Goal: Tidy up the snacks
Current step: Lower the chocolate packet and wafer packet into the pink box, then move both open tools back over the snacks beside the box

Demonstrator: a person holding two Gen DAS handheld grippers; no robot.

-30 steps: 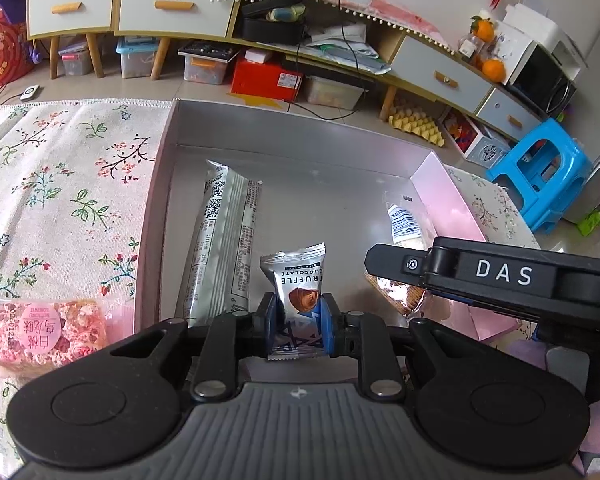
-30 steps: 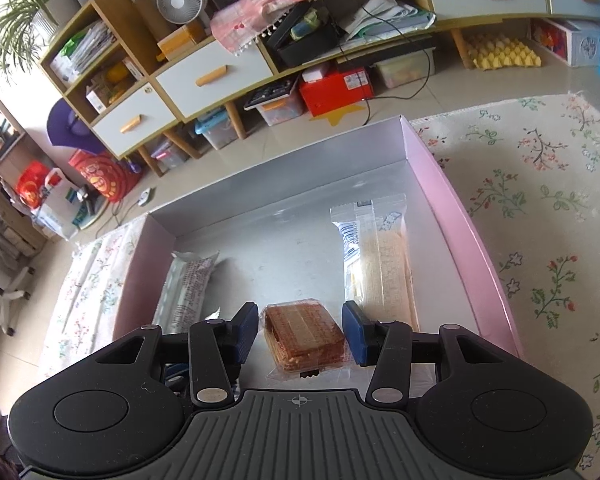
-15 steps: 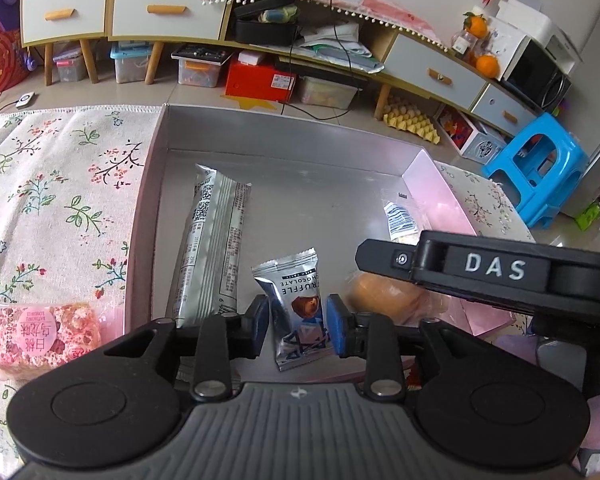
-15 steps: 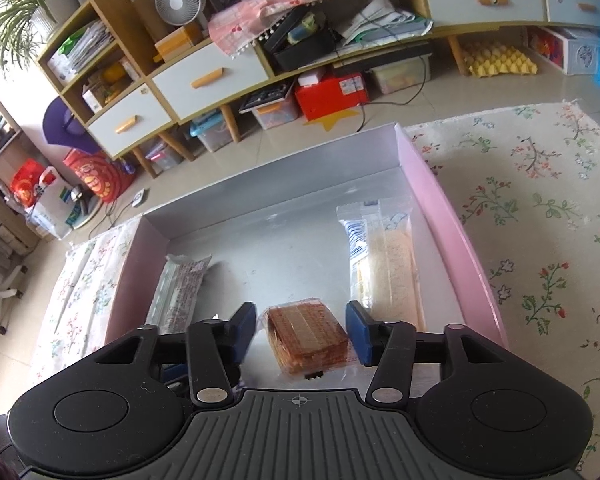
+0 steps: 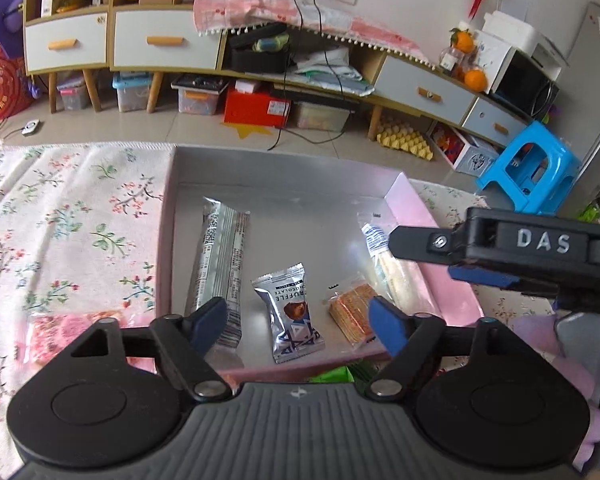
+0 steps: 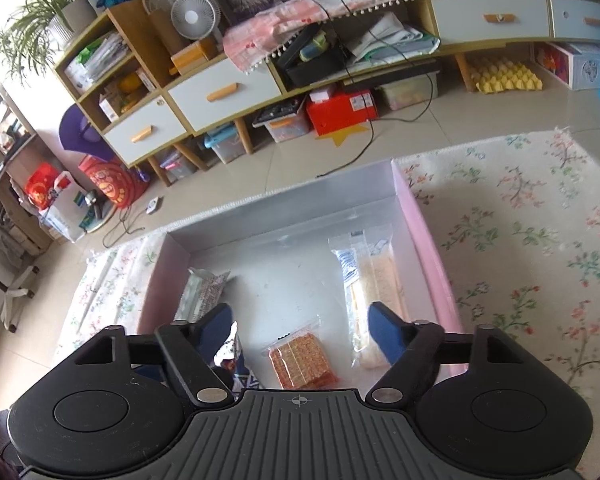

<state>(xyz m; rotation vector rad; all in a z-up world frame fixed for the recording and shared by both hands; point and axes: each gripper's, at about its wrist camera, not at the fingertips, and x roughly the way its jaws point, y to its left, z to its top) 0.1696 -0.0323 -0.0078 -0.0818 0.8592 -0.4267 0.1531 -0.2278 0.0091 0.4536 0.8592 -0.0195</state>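
A pink box [image 5: 416, 216] with a silver floor holds four snacks. In it lie a long silver bar [image 5: 220, 260], a chocolate truffle packet [image 5: 292, 312], an orange cracker packet [image 5: 352, 312] and a clear packet of pale wafers [image 5: 392, 268]. My left gripper [image 5: 296, 320] hovers above the truffle packet, jaws opening wide, touching nothing. The right gripper [image 6: 300, 322] hangs over the cracker packet [image 6: 302, 360], its jaws also opening and its pads clear of it. Seen side-on in the left wrist view, the right gripper [image 5: 422, 254] stands over the box's right side.
A floral cloth [image 5: 72, 208] covers the table around the box. A pink snack packet [image 5: 72, 332] lies on it left of the box. Something green [image 5: 332, 374] shows at the box's near edge. Beyond the table are cabinets and a blue stool [image 5: 528, 168].
The left gripper let go of the truffle packet and the right gripper let go of the cracker packet. Both opened wide and rose; the two packets now lie on the box floor.
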